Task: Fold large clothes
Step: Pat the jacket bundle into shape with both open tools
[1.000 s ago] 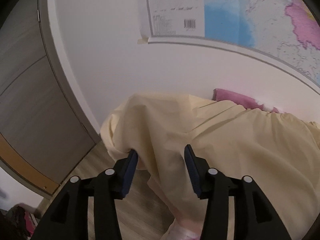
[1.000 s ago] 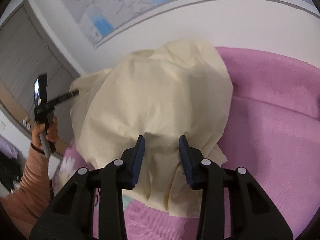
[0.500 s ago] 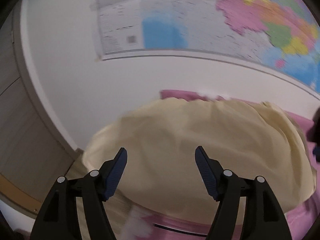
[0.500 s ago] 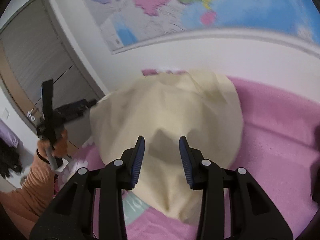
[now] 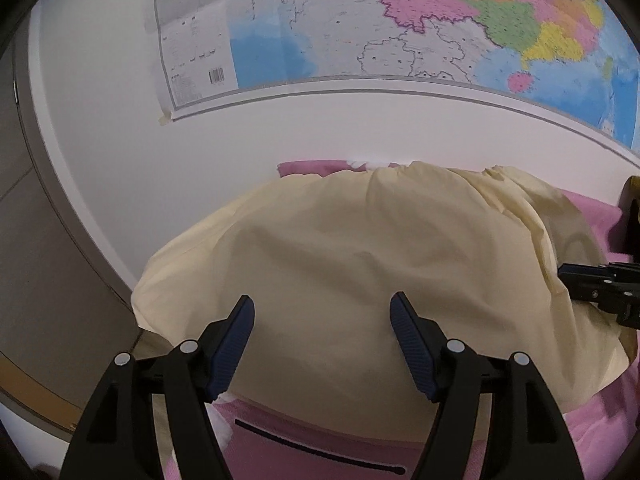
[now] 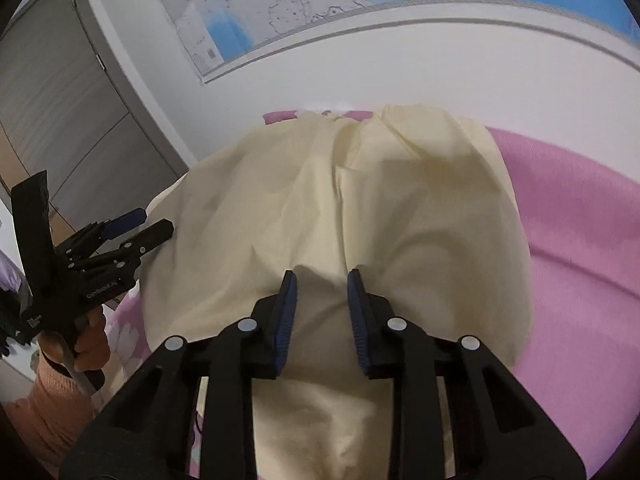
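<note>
A large pale yellow garment [image 5: 360, 256] lies spread and rumpled on a pink bed [image 5: 592, 216]; it also shows in the right wrist view [image 6: 332, 208]. My left gripper [image 5: 322, 312] hovers over its near edge, wide open and empty. It appears from the side in the right wrist view [image 6: 136, 228], beside the cloth's left edge. My right gripper [image 6: 318, 284] is open with a narrower gap, above a raised fold of the cloth, holding nothing. Its black body [image 5: 600, 284] shows at the right of the left wrist view.
A white wall with a large coloured map [image 5: 400, 20] stands behind the bed. A grey door [image 6: 60, 120] and a strip of wooden floor are at the left. The pink bedspread [image 6: 580, 220] extends to the right.
My left gripper opened, let go of the cloth's edge, and swung toward the bed. The garment dropped and settled flatter on the bed. My right gripper stayed at about the same gap.
</note>
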Available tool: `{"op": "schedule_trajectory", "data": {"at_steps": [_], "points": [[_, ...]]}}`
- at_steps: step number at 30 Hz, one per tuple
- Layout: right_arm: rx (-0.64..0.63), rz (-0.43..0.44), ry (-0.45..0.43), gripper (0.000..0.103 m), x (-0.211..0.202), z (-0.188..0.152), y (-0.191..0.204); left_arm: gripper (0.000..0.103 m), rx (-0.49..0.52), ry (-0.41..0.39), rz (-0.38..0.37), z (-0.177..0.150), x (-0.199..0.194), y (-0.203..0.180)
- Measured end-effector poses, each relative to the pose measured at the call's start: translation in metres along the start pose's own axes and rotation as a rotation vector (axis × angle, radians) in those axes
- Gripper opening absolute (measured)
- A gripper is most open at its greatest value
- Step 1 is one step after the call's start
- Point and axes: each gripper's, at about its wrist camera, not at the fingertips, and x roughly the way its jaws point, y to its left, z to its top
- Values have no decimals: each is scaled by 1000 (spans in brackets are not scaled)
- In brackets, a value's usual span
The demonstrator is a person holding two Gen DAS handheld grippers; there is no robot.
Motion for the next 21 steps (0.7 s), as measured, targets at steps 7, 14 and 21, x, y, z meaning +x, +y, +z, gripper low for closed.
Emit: {"op": "schedule_trajectory", "data": {"at_steps": [7,14,21], "points": [[-58,18,-50,37,-28,-1,24,70,1,-35,-49,0,-17,-6],[-153,-12,11,42,-8,-32,40,75,13,33,-191,-14,3,-24],[-100,23,0,44,-14,-33,34,75,-23,37,-172,-16,10,-26]]}}
